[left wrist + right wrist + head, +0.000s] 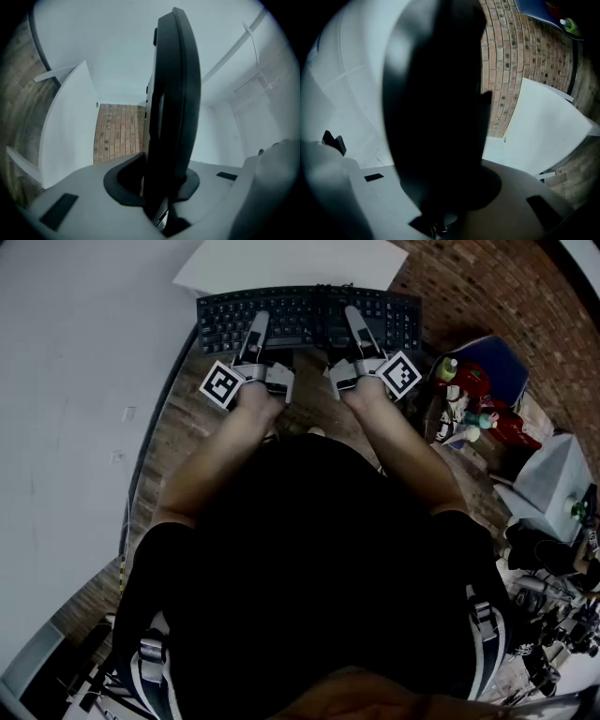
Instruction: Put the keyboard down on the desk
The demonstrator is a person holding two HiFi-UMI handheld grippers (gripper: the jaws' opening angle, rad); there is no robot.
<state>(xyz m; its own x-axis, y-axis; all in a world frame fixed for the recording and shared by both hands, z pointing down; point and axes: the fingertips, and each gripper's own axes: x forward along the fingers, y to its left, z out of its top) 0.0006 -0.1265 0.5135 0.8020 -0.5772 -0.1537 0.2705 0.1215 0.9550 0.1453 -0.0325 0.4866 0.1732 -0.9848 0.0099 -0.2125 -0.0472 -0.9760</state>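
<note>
A black keyboard [309, 315] hangs in the air in front of me, its long side across the head view. It sits just short of the white desk [281, 263]. My left gripper [258, 326] is shut on its near edge left of the middle. My right gripper [354, 322] is shut on the same edge right of the middle. In the left gripper view the keyboard [173, 93] runs edge-on between the jaws of the left gripper [161, 187]. The right gripper view is mostly filled by the keyboard [436, 93], clamped in the right gripper [440, 197]. The desk [539, 136] lies beyond it.
A white wall [75, 381] runs along the left. At the right a blue bin [497, 362] with red and green bottles stands on the brick floor [487, 287]. A white box [553, 484] and dark gear with cables lie further right.
</note>
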